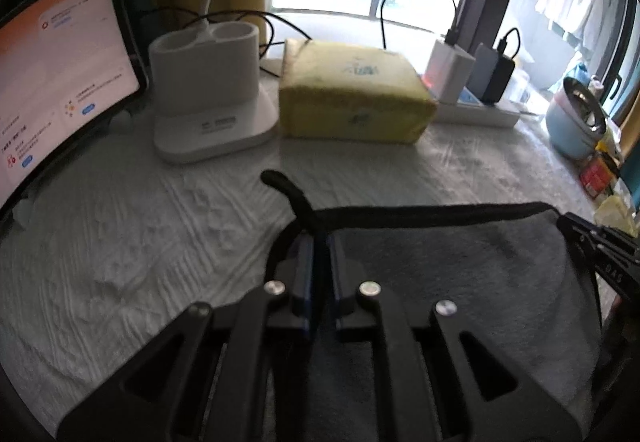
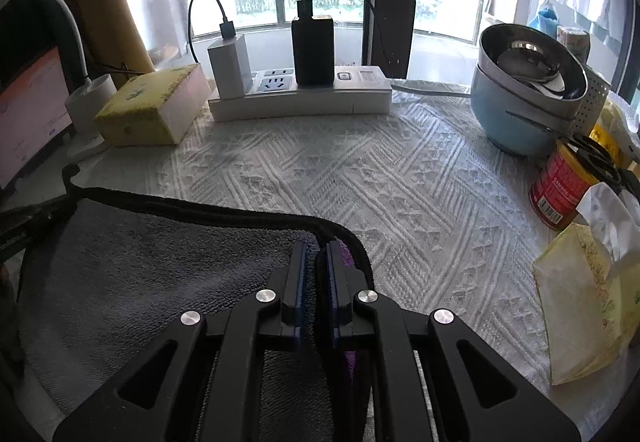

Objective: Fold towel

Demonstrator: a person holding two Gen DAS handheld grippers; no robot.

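A grey towel [image 2: 152, 262] lies on the near part of the bench [image 2: 420, 201]. The left claw [image 1: 319, 242] and right claw [image 2: 316, 254] each pinch a far corner, likely keeping the black-trimmed edge taut for folding.

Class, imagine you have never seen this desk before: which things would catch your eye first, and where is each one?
First, the grey towel with black trim, near the front of the white tablecloth, each far corner pinched by a claw: left claw, right claw. Next, the yellow tissue pack and white power strip by the window, and the blue pot at the right.
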